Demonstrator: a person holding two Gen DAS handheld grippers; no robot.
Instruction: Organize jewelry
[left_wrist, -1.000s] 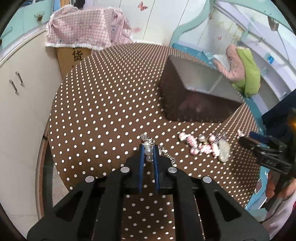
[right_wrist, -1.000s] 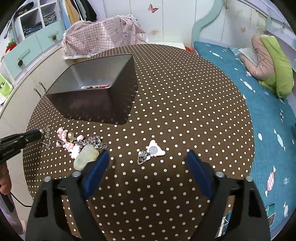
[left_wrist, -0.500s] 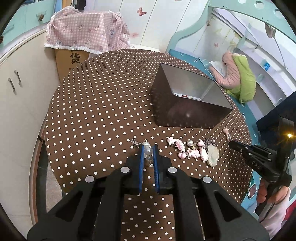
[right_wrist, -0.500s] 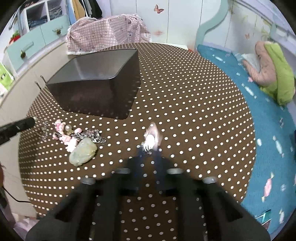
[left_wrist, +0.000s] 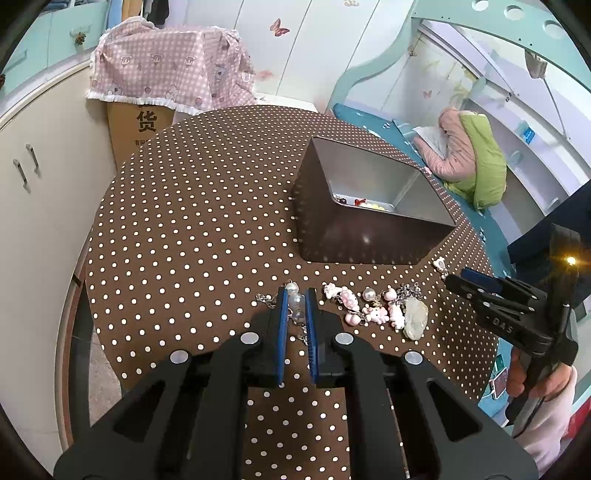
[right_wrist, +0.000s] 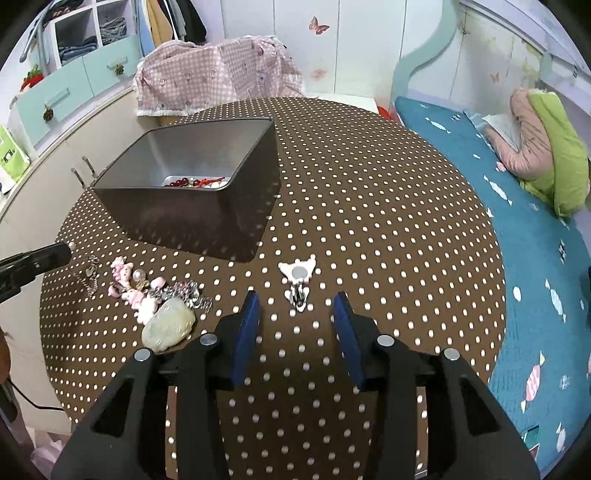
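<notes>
At lower centre, the left hand-held gripper (left_wrist: 296, 300) clamps a bead chain (left_wrist: 295, 302) for the box (left_wrist: 354, 236); the right hand-held gripper (right_wrist: 295, 310) gapes around a clip (right_wrist: 297, 282).

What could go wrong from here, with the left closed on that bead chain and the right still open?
1. The left gripper pinches only the beads of the bead chain; its trailing links lie on the tablecloth and could snag the pink charm pile close by.
2. The grip looks shallow, so the chain may slip before reaching the metal box.
3. The right gripper is open around the bear clip; closing could push it away.
</notes>
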